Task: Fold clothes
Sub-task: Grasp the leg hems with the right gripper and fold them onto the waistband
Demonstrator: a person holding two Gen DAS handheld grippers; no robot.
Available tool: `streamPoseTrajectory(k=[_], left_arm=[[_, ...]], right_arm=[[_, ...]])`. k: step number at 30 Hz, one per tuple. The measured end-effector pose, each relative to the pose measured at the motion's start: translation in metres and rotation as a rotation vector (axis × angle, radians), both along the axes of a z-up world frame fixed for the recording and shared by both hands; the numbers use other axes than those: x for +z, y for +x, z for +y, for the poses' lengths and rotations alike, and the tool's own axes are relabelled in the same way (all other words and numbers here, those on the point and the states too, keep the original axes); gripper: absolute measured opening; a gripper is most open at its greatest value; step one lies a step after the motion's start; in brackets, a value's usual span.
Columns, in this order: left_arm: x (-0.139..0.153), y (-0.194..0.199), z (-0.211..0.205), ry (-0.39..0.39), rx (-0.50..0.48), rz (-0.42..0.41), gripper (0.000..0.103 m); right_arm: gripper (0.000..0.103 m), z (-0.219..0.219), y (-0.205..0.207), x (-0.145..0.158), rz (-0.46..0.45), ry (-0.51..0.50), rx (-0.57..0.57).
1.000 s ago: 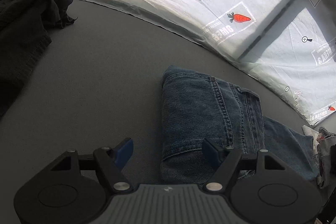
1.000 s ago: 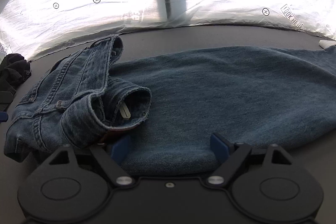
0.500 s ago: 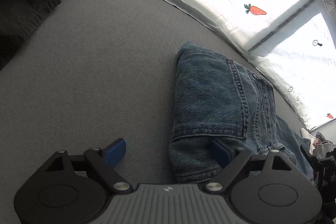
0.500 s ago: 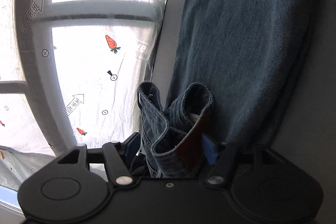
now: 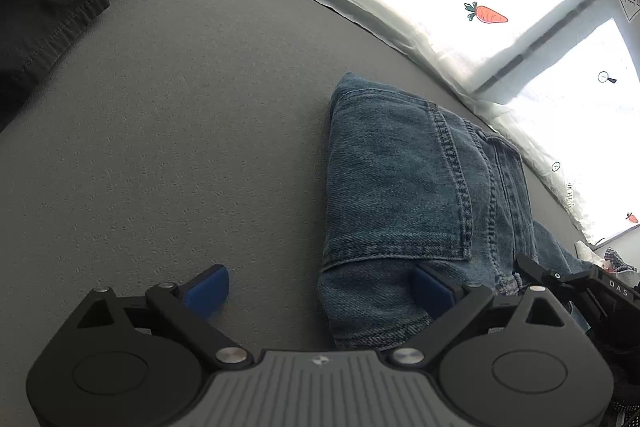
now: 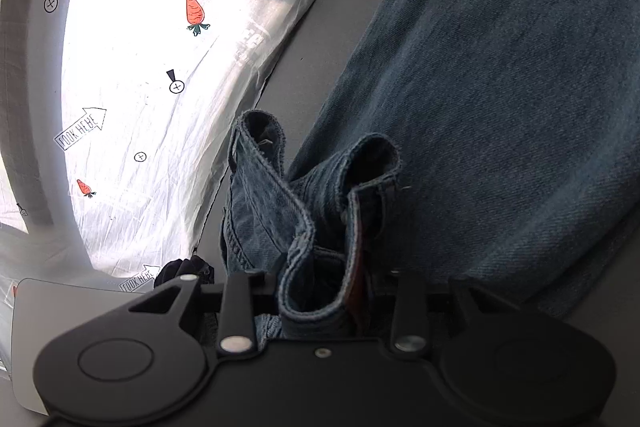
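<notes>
Grey felt table met a carrot-printed white sheet; jeans lay there. Left gripper had just spread wide, empty; right gripper had just closed, clamping denim.

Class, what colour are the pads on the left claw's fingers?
Blue pads, clearest in the left wrist view.

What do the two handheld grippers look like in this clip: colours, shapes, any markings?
The left gripper has a ribbed grey body, two round black housings, black linkage arms with silver pivot screws, and blue finger pads. The right gripper has the same shape but an all-black body. White letters "DAS" mark its side in the left wrist view.
</notes>
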State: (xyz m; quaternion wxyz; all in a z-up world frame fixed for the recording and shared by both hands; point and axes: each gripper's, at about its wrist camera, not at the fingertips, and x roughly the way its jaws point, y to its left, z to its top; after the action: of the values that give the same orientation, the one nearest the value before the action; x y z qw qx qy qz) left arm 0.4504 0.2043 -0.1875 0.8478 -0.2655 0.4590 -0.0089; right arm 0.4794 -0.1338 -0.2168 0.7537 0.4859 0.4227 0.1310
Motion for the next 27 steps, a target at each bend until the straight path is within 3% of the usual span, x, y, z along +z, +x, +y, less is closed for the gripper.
streamPoseTrajectory(k=[3,7,17,19,23,26,27], left_arm=[[0.012,-0.005,-0.006,0.044,0.023,-0.017,0.097],[0.031,-0.013,-0.022,0.107,0.04,-0.059,0.096],[0.05,-0.015,-0.082,0.204,0.044,-0.092,0.096],[0.046,-0.013,-0.096,0.22,0.031,-0.075,0.096],[0.033,-0.019,-0.121,0.264,0.0,-0.028,0.096],[0.025,-0.028,-0.129,0.292,-0.01,0.0,0.097],[0.023,-0.031,-0.131,0.299,-0.009,0.008,0.097]], right_arm=[[0.02,-0.007,-0.002,0.012,-0.051,0.034,-0.016],[0.017,-0.027,0.004,0.037,-0.112,0.054,-0.037],[0.015,-0.135,0.022,0.101,-0.3,-0.102,-0.053],[0.016,-0.156,0.024,0.101,-0.291,-0.16,-0.049],[0.018,-0.185,0.032,0.066,-0.156,-0.457,-0.008],[0.027,-0.188,0.028,0.025,-0.087,-0.57,0.042],[0.038,-0.188,0.023,0.016,-0.086,-0.602,0.048]])
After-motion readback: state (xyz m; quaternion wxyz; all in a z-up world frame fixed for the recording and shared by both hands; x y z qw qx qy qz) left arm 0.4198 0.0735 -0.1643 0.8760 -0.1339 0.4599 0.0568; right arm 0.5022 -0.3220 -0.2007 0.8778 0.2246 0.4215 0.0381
